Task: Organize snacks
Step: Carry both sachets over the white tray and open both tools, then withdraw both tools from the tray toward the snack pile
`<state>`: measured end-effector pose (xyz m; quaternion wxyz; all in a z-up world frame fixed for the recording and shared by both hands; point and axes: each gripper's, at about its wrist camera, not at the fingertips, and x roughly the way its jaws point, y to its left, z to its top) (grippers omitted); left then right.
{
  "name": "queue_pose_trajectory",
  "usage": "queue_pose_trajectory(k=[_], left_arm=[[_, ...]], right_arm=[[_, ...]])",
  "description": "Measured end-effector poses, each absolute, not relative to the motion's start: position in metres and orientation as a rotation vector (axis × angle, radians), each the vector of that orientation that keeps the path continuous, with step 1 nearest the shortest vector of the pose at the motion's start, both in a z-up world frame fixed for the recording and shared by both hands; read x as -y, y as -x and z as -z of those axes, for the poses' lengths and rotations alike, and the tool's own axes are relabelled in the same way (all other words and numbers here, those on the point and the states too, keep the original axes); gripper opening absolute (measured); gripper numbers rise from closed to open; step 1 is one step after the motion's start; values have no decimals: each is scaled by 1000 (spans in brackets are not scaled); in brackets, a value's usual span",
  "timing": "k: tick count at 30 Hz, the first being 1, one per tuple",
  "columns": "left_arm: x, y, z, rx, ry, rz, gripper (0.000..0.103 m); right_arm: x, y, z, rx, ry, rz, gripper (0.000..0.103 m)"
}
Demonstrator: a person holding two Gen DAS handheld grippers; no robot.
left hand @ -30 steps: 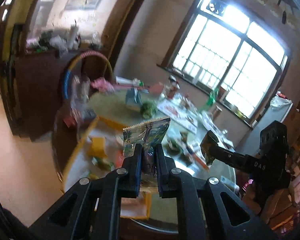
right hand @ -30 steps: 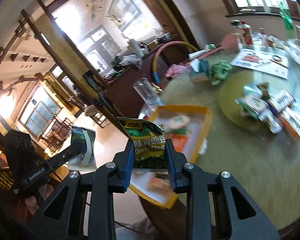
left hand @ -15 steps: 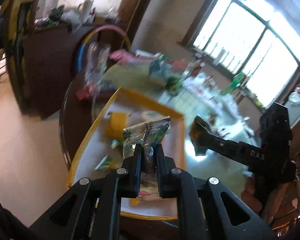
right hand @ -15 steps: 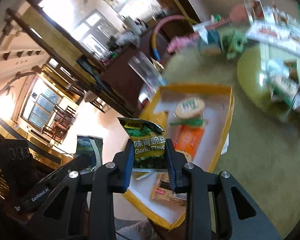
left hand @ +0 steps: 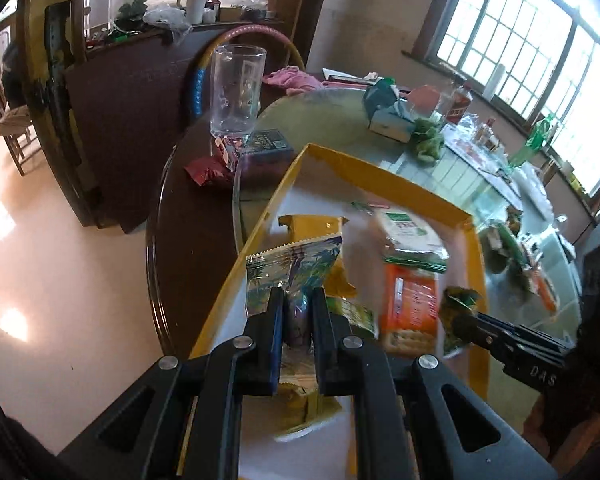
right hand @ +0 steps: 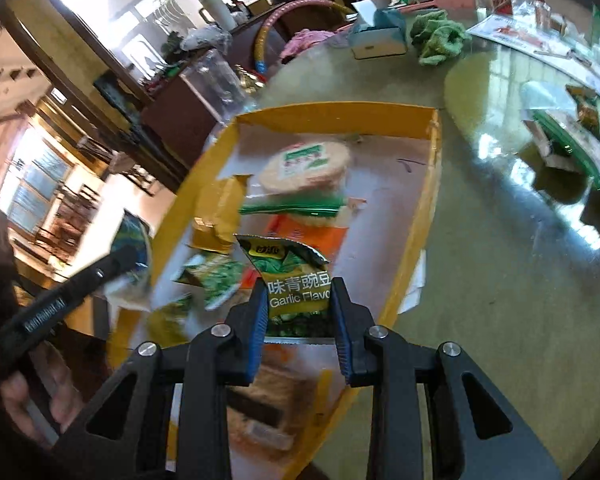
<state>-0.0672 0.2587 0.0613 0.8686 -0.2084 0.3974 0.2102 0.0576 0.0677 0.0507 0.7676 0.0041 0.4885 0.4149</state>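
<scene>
left gripper (left hand: 296, 312): black two-finger tool, jaws clamped on a small silvery foil snack packet with blue-green print (left hand: 296, 264), pinched at its lower middle; the packet stands upright above the near left part of the tray. in the right wrist view this gripper enters from the left (right hand: 134, 258), packet at its tip, with a person's hand (right hand: 32, 404) on its handle.

right gripper (right hand: 300, 300): jaws closed on a green and yellow pea snack bag printed "garlic flavor" (right hand: 296, 276), held by both side edges, torn top edge up. the bag hangs over the near right part of the tray. seen from the left wrist view, this gripper (left hand: 460, 316) reaches in from the right with the bag at its tip, just inside the tray's right wall.

beneath both: a shallow yellow-walled cardboard tray with a white floor (left hand: 380, 172), lying on a round glass-topped table (right hand: 500, 280). inside the tray, near to far: a blurred biscuit pack (right hand: 260, 396), a small green packet (right hand: 216, 276), a yellow crumpled packet (left hand: 312, 226), an orange cracker pack (left hand: 412, 300), and a round rice-cracker pack with a green label (right hand: 304, 164).

beyond the tray: a clear glass mug (left hand: 236, 92) on the table's dark rim, a teal tissue box (left hand: 388, 116), a green crumpled cloth (right hand: 440, 38), and more snack packs (right hand: 568, 136) well apart to the right.
</scene>
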Motion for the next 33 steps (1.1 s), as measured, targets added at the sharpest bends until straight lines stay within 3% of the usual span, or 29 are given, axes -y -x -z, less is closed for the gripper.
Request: queue_pose_trajectory(k=[5, 7, 9, 11, 18, 21, 33], left_arm=[[-260, 54, -48, -903, 433, -431, 13], [-257, 52, -49, -916, 424, -420, 23], [-255, 53, -54, -913, 423, -441, 55], [-244, 58, -66, -862, 401, -453, 62], [-178, 60, -110, -723, 340, -327, 78], [-143, 50, -122, -695, 336, -212, 78], [-53, -21, -101, -818, 330, -30, 78]], right_arm=[[-71, -52, -49, -1039, 22, -911, 33], [-71, -49, -50, -1035, 31, -924, 36], [-67, -47, -52, -1040, 1, -962, 47], [-57, -46, -58, -1032, -53, -995, 66], [10, -49, -92, -930, -234, -1076, 80], [48, -57, -101, -873, -295, -1072, 88], [183, -164, -80, -928, -126, -743, 88]])
